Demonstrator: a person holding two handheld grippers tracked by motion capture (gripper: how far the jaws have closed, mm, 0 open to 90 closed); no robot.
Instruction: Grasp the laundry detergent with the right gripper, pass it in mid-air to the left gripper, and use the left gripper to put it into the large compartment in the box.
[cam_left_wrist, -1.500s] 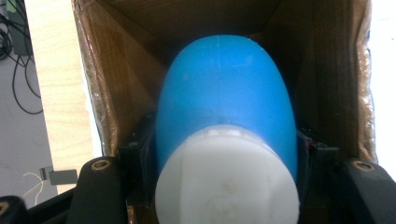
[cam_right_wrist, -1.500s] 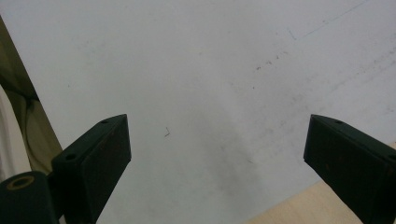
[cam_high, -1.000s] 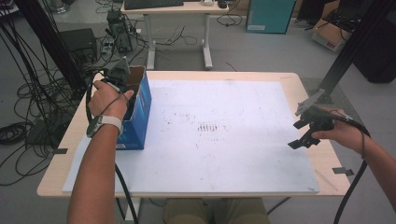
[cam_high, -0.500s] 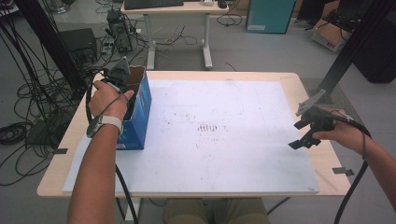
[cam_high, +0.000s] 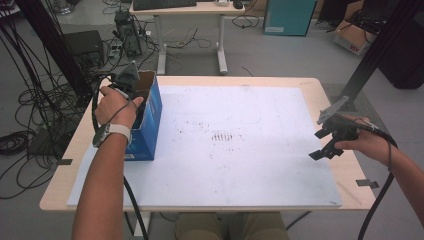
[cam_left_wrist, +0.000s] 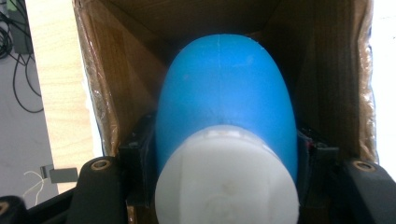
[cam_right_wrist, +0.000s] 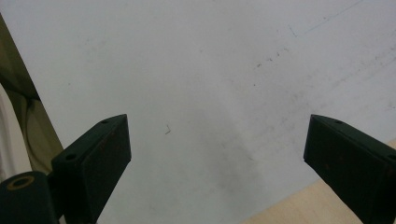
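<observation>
A blue cardboard box (cam_high: 149, 117) stands open-topped at the table's left side. My left gripper (cam_high: 131, 86) reaches down into it. In the left gripper view the jaws are shut on a blue bottle (cam_left_wrist: 224, 93) with a white cap (cam_left_wrist: 226, 179), inside the brown walls of the box (cam_left_wrist: 107, 74). My right gripper (cam_high: 325, 145) hovers over the right edge of the white mat (cam_high: 235, 145), open and holding nothing. In the right gripper view the mat (cam_right_wrist: 210, 70) lies below the spread jaws of the right gripper (cam_right_wrist: 217, 154).
The wooden table (cam_high: 340, 172) shows a bare strip around the mat. Behind it stand a desk (cam_high: 190, 10), a teal cabinet (cam_high: 290, 17) and cables on the floor (cam_high: 30, 115). A black post (cam_high: 380, 50) rises at the right.
</observation>
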